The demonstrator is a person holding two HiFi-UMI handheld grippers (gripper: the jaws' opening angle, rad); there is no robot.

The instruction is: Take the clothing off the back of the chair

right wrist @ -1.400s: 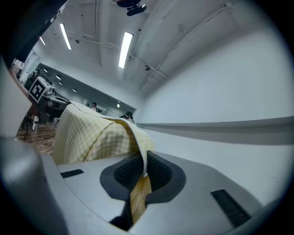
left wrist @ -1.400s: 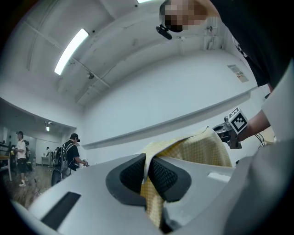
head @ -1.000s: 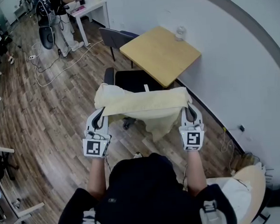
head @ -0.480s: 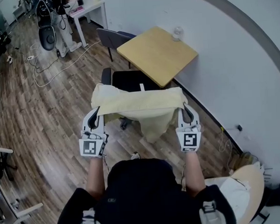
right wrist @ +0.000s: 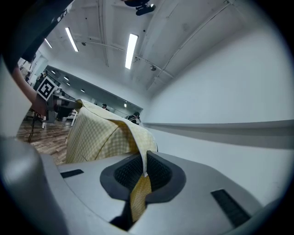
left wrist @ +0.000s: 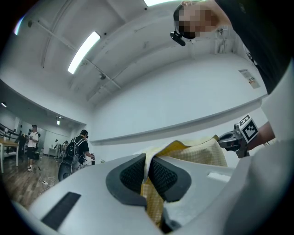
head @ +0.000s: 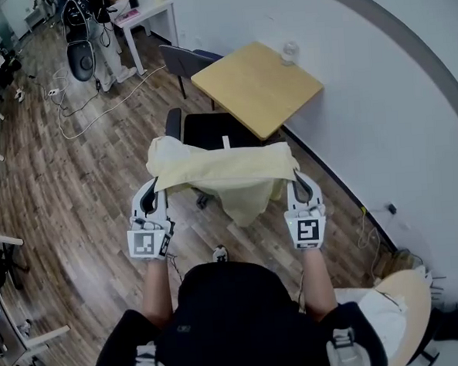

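A pale yellow checked garment [head: 227,173] hangs stretched between my two grippers, above a black office chair [head: 210,129]. My left gripper [head: 158,187] is shut on the garment's left edge [left wrist: 148,176]. At the other end, my right gripper [head: 294,178] is shut on its right edge [right wrist: 140,179]. A loose fold of cloth droops from the middle toward the floor. The chair's back is hidden behind the garment, so whether the cloth touches it cannot be told. In the left gripper view the right gripper [left wrist: 239,137] shows beyond the cloth.
A square wooden table [head: 256,86] with a glass jar [head: 288,53] stands against the white wall past the chair. A grey chair [head: 183,61] and a white desk [head: 147,13] lie further back. Cables [head: 85,110] trail over the wood floor at left. A round table [head: 391,308] is at lower right.
Both grippers have moved slightly left and up in the head view with the garment, which stays stretched between them. More of the chair seat shows beyond the cloth.
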